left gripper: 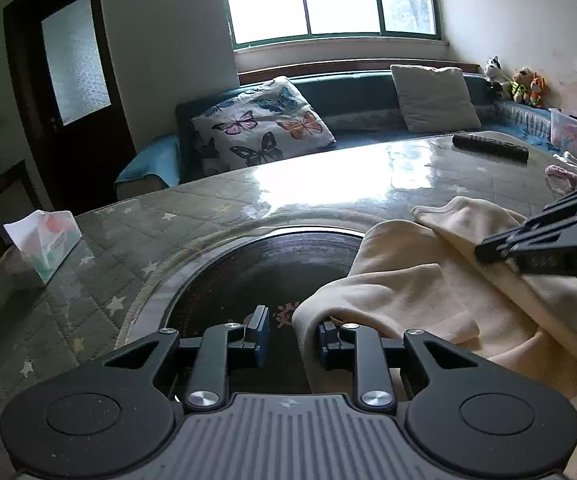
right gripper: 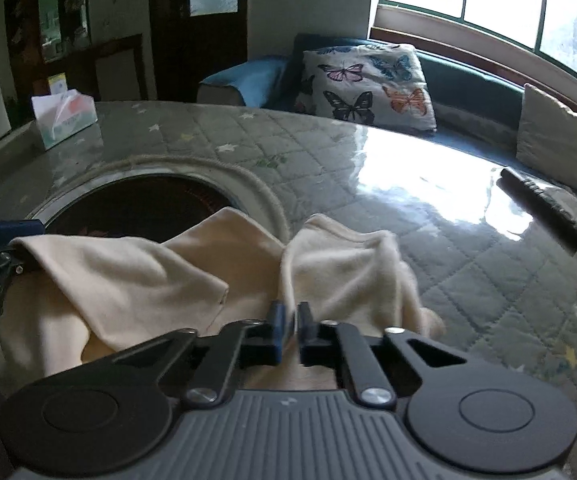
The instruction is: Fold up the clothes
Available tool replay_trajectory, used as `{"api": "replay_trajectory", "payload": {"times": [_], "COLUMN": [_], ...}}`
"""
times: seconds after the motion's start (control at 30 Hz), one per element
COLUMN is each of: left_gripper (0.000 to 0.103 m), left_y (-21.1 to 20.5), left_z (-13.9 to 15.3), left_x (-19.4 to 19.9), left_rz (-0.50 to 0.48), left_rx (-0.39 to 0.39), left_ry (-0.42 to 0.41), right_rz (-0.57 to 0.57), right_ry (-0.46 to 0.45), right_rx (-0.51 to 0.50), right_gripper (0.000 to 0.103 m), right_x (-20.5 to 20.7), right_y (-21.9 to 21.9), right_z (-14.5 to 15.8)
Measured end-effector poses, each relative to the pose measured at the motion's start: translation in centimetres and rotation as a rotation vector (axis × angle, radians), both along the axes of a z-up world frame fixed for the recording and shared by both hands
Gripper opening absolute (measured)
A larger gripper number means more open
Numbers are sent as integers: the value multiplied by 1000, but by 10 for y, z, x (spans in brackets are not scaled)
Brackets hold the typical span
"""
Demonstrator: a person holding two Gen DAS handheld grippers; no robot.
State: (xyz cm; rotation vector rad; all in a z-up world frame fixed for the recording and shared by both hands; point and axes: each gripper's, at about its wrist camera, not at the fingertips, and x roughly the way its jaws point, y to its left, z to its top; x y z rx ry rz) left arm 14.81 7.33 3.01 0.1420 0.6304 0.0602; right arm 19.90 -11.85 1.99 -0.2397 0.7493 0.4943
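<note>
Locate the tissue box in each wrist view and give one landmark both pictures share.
Left wrist view: the tissue box stands at the left edge, on the quilted table cover, left of the round dark opening.
Right wrist view: the tissue box stands upper left, at the table's far corner.
Shared landmark: the butterfly pillow on the blue sofa beyond the table.

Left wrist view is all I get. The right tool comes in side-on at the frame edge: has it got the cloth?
Observer: Yes. The right tool is shut on a raised fold of the cream garment.
Operator: Edge or mid-cloth?
Observer: Mid-cloth. Fabric spreads to both sides of the tool and also lies under it, nearer the camera.
</note>
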Motion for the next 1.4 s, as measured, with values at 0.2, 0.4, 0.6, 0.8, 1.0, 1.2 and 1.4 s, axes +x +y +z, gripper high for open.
{"api": "replay_trajectory", "payload": {"times": [0.2, 0.4, 0.6, 0.8, 1.0, 1.2, 1.4], "left_gripper": [6, 5, 5, 11, 39, 62, 83], "left_y": [10, 27, 52, 70, 68, 57, 46], "left_z": [10, 22, 20, 0, 0, 2, -1], "left_x": [-14, -48, -93, -121, -131, -126, -118], "left_rz": [44, 133, 252, 350, 387, 368, 307], "left_rx": [-37, -87, -129, -161, -139, -84, -24], "left_ry": [-26, -55, -36, 42, 48, 47, 47], "right_rz": [-59, -173, -330, -491, -523, -477, -400], "right_ry": [-55, -116, -106, -5, 13, -10, -40], "right_rx": [48, 98, 127, 124, 83, 31, -33], "right_gripper": [2, 2, 2, 2, 26, 46, 66], "right_x": [-11, -37, -78, -105, -105, -92, -83], "right_y": [-37, -100, -169, -221, -226, -209, -185], "right_z": [23, 47, 46, 16, 5, 1, -3]}}
